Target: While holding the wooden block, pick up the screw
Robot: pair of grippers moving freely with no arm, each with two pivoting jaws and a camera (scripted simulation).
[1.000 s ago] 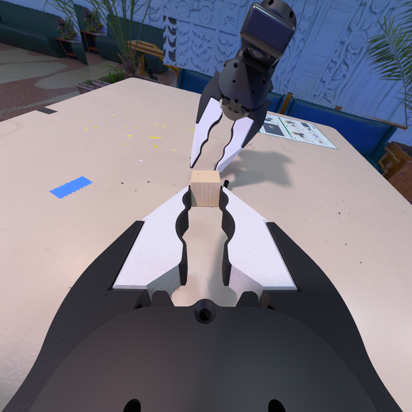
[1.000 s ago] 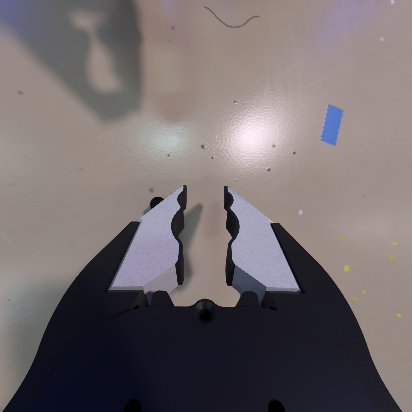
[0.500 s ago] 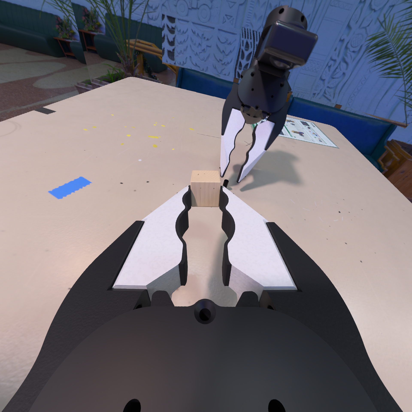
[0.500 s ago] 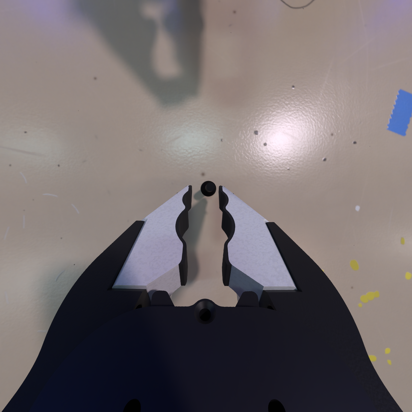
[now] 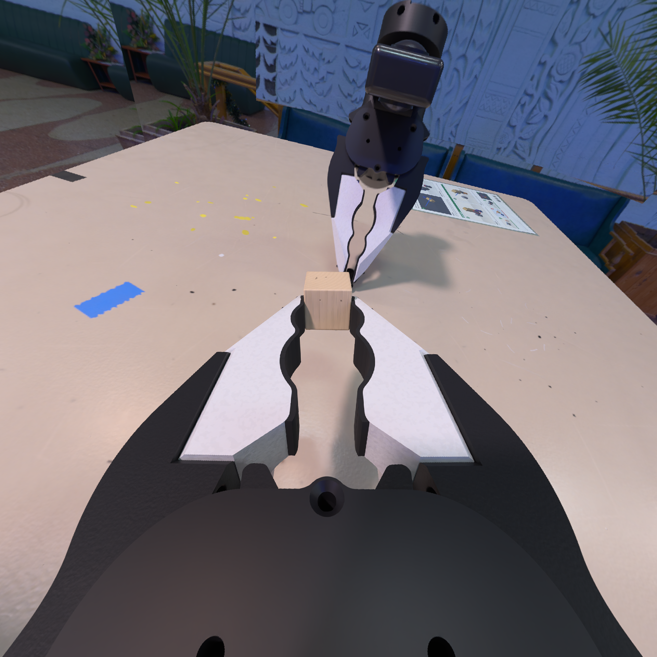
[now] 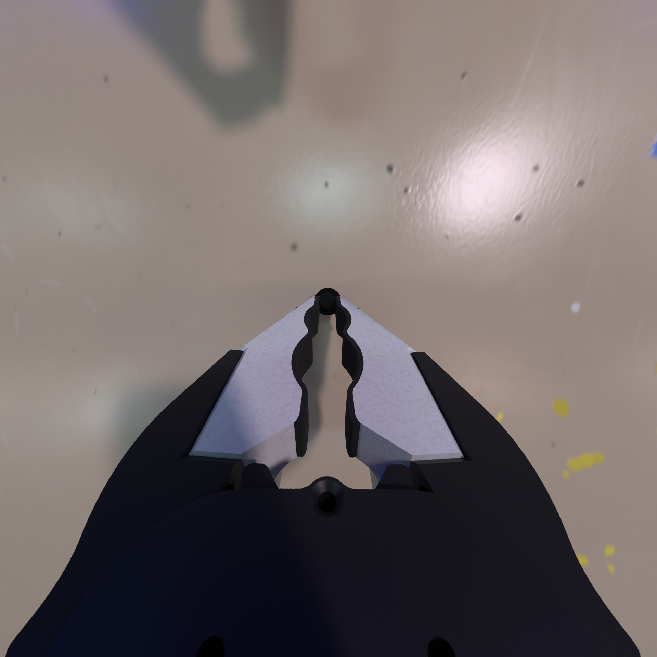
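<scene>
beige table [image 5: 177,355], right tool [image 6: 327,306] now pinching screw [image 6: 327,302]

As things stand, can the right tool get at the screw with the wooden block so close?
Apparently yes: the right tool already has its tips shut on the black screw. The wooden block, clamped in the left tool, sits just beside it without blocking.

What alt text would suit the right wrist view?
A claw pinches a small black screw between its fingertips, seen from above a glossy beige table flecked with dark specks and yellow paint spots.
</scene>
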